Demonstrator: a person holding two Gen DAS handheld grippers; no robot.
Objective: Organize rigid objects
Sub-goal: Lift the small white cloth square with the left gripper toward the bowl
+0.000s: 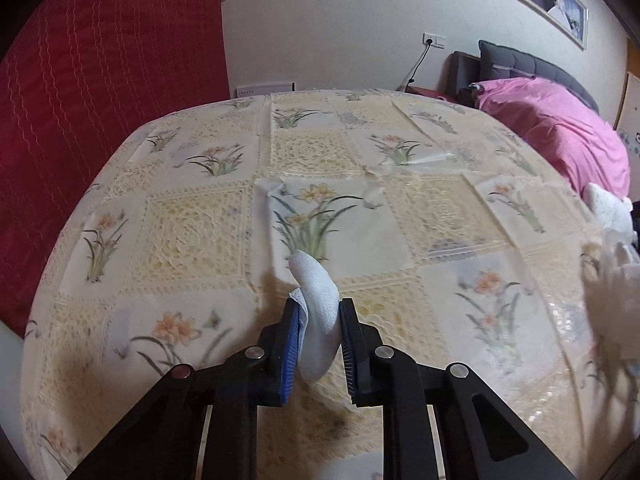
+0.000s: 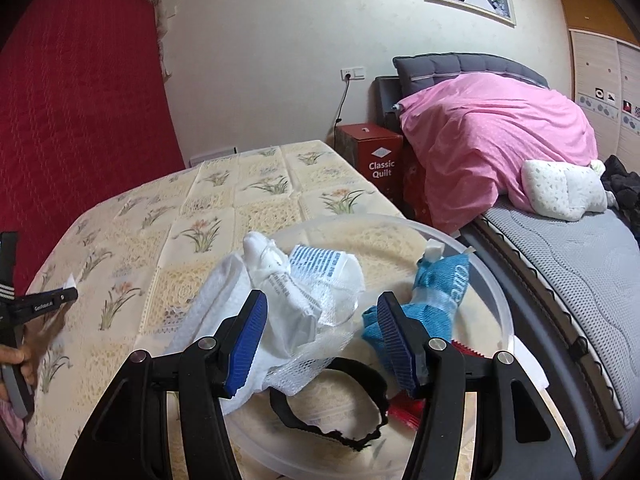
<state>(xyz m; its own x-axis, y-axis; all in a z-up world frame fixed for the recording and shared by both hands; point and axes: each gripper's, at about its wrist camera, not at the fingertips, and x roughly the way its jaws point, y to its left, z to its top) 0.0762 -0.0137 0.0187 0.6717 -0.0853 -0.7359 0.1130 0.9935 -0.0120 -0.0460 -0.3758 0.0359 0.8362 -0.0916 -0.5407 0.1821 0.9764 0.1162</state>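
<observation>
My left gripper [image 1: 320,304] is shut on a small white curled piece of gauze-like material [image 1: 310,276], held just above the floral tablecloth [image 1: 200,232]. In the right wrist view that gripper [image 2: 68,295] shows at the far left, a hand behind it. My right gripper [image 2: 322,296] stands open over a clear plastic bowl [image 2: 492,280], its pads pressing on nothing. In the bowl lie a white mesh cloth [image 2: 212,304], a white packet with a printed label [image 2: 320,268], a blue mesh bundle [image 2: 440,280], a black band [image 2: 360,372] and something red [image 2: 404,412].
A bed with a pink quilt [image 2: 488,136] and a white pillow [image 2: 560,192] runs along the table's right side. A red "Classic Quilt" box [image 2: 380,160] stands at the far corner. Red quilted fabric [image 2: 80,100] hangs at the left. Blurred white things [image 1: 612,272] sit at the table's right edge.
</observation>
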